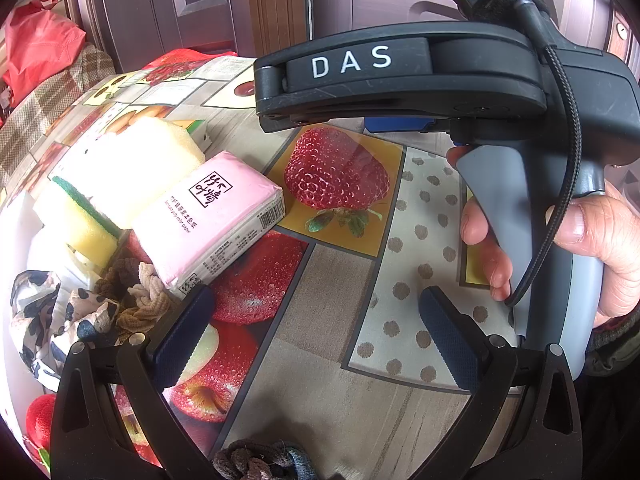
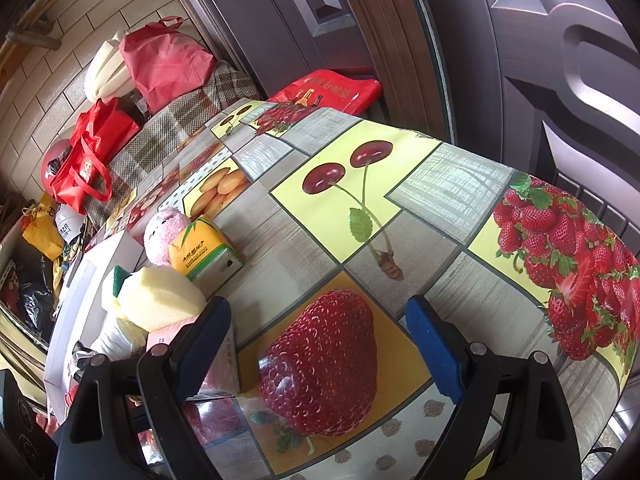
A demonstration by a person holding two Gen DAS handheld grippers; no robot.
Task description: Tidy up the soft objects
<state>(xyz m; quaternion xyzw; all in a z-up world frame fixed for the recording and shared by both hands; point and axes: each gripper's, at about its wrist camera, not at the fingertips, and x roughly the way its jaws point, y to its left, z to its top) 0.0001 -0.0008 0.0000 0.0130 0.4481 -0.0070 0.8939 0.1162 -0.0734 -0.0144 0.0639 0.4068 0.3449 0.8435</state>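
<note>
My left gripper (image 1: 318, 340) is open over the fruit-print tablecloth (image 1: 328, 320), with nothing between its fingers. To its left lie a pink tissue pack (image 1: 212, 216), a yellow sponge with a green scourer (image 1: 80, 220), a big pale sponge (image 1: 140, 160), brown and beige hair ties (image 1: 136, 296) and a spotted scrunchie (image 1: 52, 320). A dark knitted tie (image 1: 256, 460) lies at the bottom edge. My right gripper (image 2: 320, 346) is open above a printed strawberry. Its left finger hides part of the pink tissue pack (image 2: 226, 360). Beyond are the pale sponge (image 2: 160, 300), a yellow tissue pack (image 2: 204, 252) and a pink plush (image 2: 164, 232).
A white flat box (image 2: 88, 276) sits at the table's left side by the soft things. A hand (image 1: 592, 240) holds the right device's grey handle (image 1: 500, 220) close on my left gripper's right. Red bags (image 2: 160, 60) and a checked cloth (image 2: 180, 128) lie past the table's far end, with brown doors (image 2: 520, 60) behind.
</note>
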